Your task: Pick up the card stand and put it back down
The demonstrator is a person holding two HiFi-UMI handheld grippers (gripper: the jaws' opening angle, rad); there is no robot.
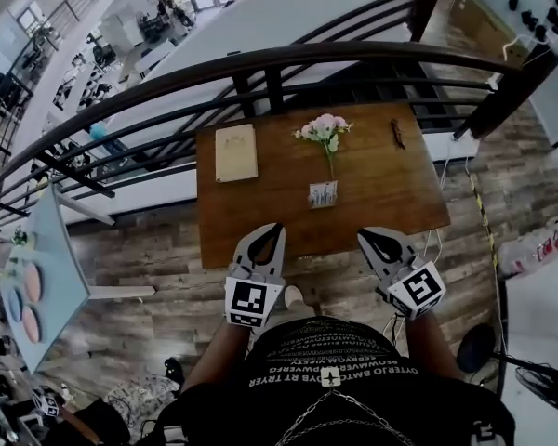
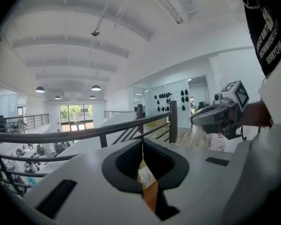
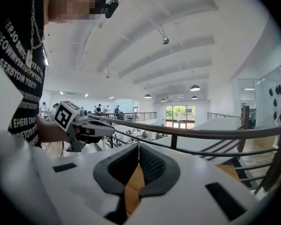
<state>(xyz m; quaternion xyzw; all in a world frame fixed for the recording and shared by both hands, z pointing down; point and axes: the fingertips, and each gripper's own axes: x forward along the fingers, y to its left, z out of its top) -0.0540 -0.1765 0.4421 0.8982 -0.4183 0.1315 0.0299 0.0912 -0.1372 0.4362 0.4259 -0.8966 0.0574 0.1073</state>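
Far left on the table (image 1: 391,193), a tan book (image 1: 235,152) lies flat near the left edge, towards the back corner by the railing (image 1: 260,63). Moving across, the left gripper (image 1: 276,229) hangs over the table's front edge, left of centre. Its own view shows the jaws pressed together at the tips with nothing caught between them, only a strip of brown tabletop visible through the gap below. Now the middle: the card stand (image 1: 323,194) sits upright close to the front edge, about halfway along it. It is untouched, clear of both grippers and between the lines they point along. A thin stem runs up from it to a bunch of pink and white flowers (image 1: 325,130); whether that stem is set in the stand or just behind it I can't tell. On to the right gripper (image 1: 364,236), level with its partner at the front edge, right of centre, jaws closed tight and empty too. Last, a small dark object (image 1: 398,133) lies towards the back right corner, too small to identify.
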